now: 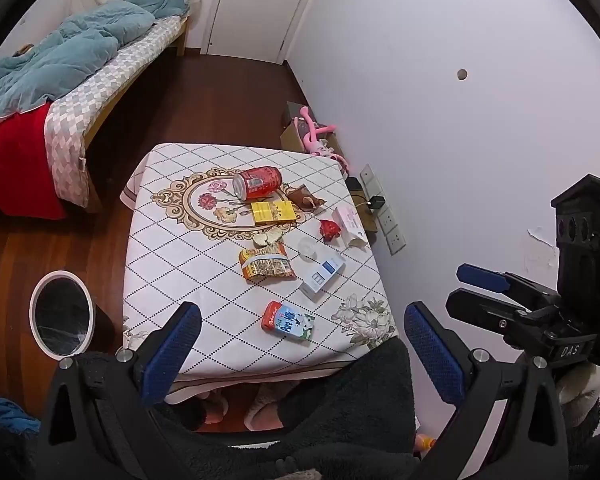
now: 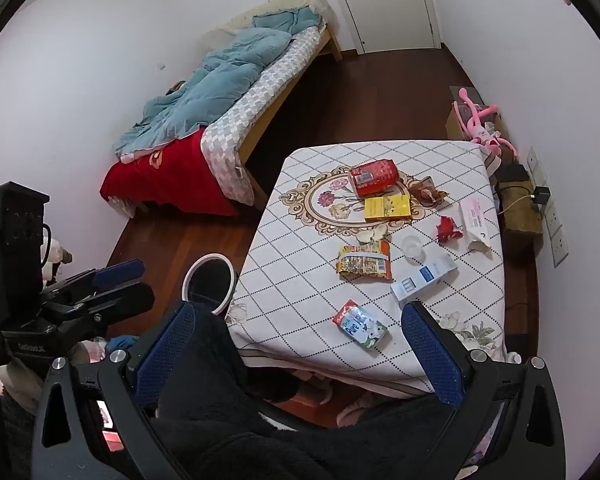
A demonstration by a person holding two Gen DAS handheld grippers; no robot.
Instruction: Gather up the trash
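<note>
A rumpled teal quilt [image 2: 216, 80] is lying across the checkered-sheet wooden bed [image 2: 256, 108], a red blanket [image 2: 156, 176] is draping its foot, and a pink plush toy [image 2: 480, 120] is leaning beside the white wall.

Your right gripper [image 2: 298, 340] hangs wide open above the table [image 2: 480, 292], milk carton [image 2: 360, 324] between its fingers, bin [image 2: 209, 280] left of the table.
</note>
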